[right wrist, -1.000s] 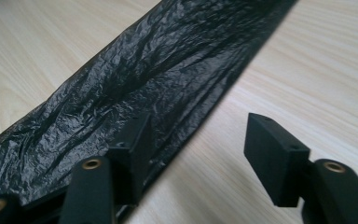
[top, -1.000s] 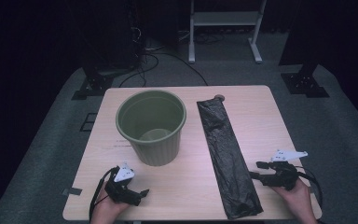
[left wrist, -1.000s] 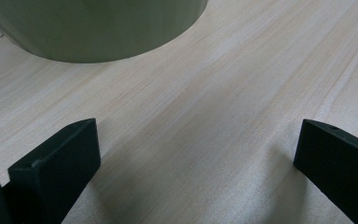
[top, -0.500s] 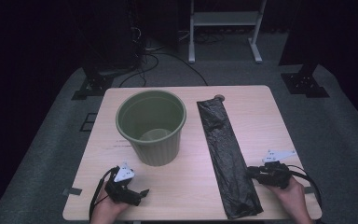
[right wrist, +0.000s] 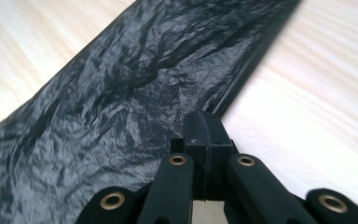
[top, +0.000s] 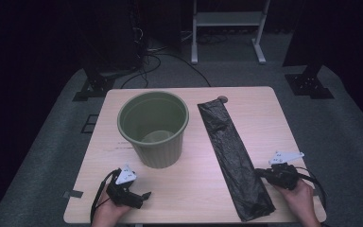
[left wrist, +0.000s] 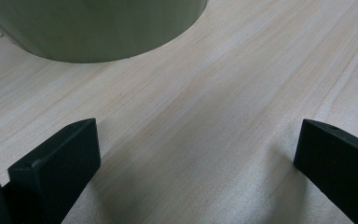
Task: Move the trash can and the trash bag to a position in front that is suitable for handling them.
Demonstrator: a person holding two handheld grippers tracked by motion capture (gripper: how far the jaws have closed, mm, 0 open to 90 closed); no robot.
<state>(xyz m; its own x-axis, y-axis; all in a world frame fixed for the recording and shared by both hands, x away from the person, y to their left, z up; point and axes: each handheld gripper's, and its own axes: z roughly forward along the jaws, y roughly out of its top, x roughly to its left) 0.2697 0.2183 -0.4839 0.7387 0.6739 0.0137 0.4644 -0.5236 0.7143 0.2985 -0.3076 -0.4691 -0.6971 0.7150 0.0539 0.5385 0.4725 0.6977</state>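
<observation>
The right gripper [right wrist: 202,122] (jaws just closing, pinching the bag's [top: 234,158] near right edge) has the bag's length running ahead and leftward from it.

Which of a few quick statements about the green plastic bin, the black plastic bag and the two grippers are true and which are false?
1. The round green plastic bin stands upright on the pale wooden table. True.
2. The long flat black plastic bag is inside the bin. False: it lies flat on the table beside it.
3. The right gripper has its jaws together at the bag's edge. True.
4. The left gripper is shut on the bin. False: it is open over bare table.
</observation>
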